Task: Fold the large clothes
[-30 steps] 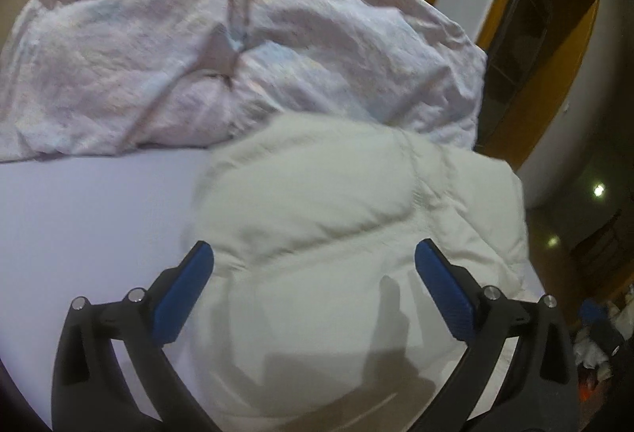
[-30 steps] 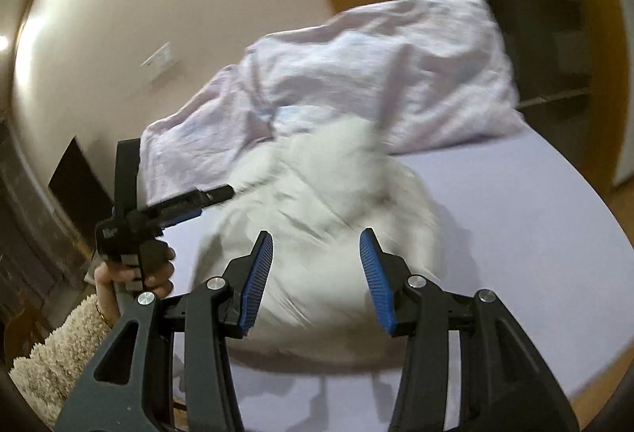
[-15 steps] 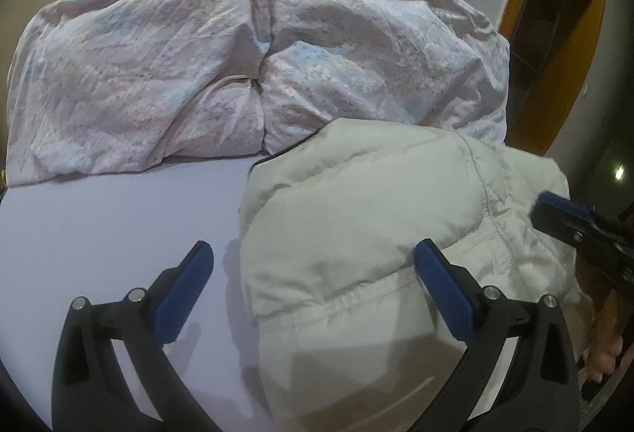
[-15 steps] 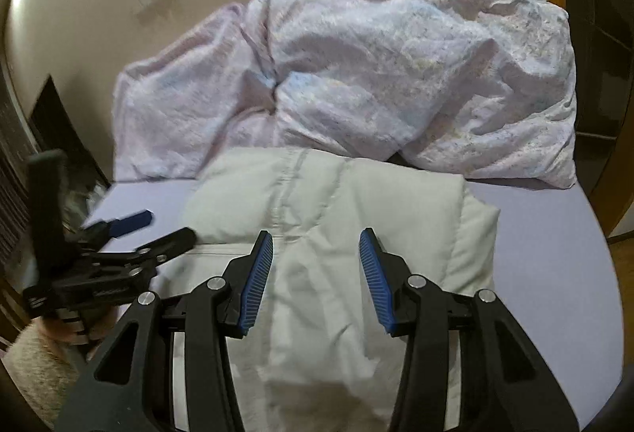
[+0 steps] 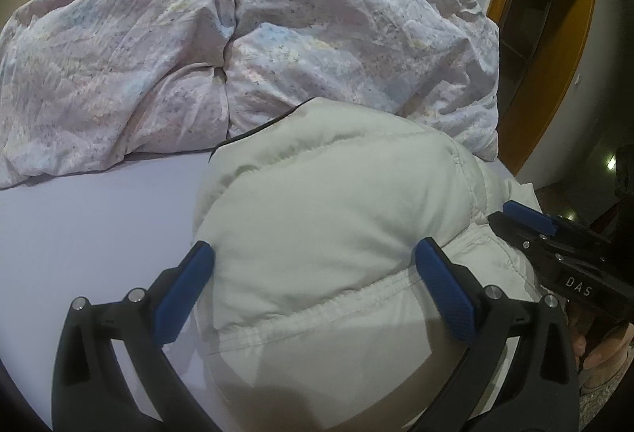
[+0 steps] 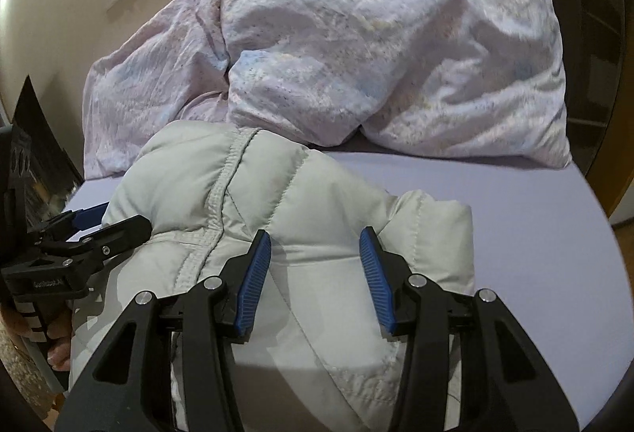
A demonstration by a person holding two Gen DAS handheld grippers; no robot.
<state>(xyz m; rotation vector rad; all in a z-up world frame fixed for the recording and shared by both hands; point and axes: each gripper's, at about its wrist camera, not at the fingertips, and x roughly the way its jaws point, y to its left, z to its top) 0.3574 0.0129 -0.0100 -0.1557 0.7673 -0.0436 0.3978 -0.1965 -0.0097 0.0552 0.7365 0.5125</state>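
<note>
Left hand-held gripper [image 5: 313, 269] hangs over the near part of the cream puffer jacket [image 5: 337, 234], its blue pads spread wide on either side of a puffed panel, released and clasping nothing. The right hand-held gripper [image 6: 315, 269] is likewise released, its jaws parted above the jacket's right portion without pinching the fabric.

The jacket lies bunched on the lilac bed sheet [image 5: 87, 234], toward the near right of the bed in the left wrist view. Its far edge, with a dark trim line, touches the crumpled floral duvet [image 5: 277, 36] heaped across the far side. In the right wrist view a stitched seam runs from near to far along the jacket, so its long axis seems to run away from the cameras, though the bunching makes that uncertain.

Bare sheet lies open to the left of the jacket in the left view and to its right in the right view, reaching the bed's right edge beside a wooden door frame [image 5: 547, 75].
</note>
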